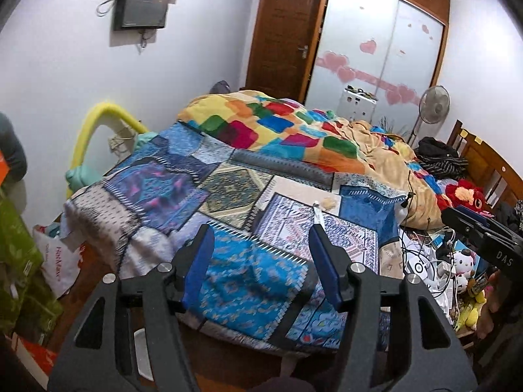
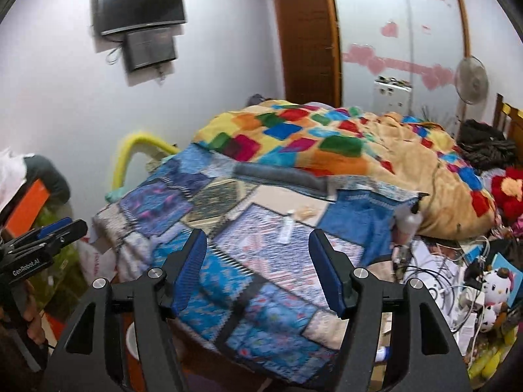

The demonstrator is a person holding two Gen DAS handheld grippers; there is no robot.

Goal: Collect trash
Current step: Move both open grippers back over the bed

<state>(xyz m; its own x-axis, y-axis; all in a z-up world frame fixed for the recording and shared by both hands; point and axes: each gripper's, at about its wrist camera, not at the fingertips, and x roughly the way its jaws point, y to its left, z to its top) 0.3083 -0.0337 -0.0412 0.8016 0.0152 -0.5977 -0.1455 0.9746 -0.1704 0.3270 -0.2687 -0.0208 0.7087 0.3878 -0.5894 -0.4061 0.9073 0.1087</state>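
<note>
1. Left wrist view:
   - Left gripper (image 1: 260, 245) held over the near end of the bed (image 1: 98, 209), blue pads well apart, about halfway open, nothing between them and touching nothing.
   - Small white tube-like bottle (image 1: 317, 213) lying on the patchwork bedspread (image 1: 242, 281) toward the middle of the bed, just beyond the right-hand pad; long axis running away from the camera, narrow capped end pointing toward the colourful quilt (image 1: 278, 124).
   - Pale crumpled scrap (image 1: 328, 202) just beside the bottle's far end.
   - Right gripper (image 1: 483, 235) entering from the right edge, over the cluttered side of the bed; letters "DAS" readable on its black body.
   - White plastic bag (image 1: 62, 261) off the bed's left corner, red print partly readable, beginning "Hot".

2. Right wrist view (blurred):
   - Right gripper (image 2: 258, 245) likewise spread about halfway, empty, clear of the bedspread (image 2: 261, 294).
   - Same bottle (image 2: 287, 227) between the pads' lines but well beyond them, long axis away from the camera, slightly tilted right at the far end; scrap (image 2: 305, 211) beside it.
   - Left gripper (image 2: 55, 228) at the left edge, "GenRobot.AI" printed on its side, a hand (image 2: 31, 320) gripping its handle.
</note>
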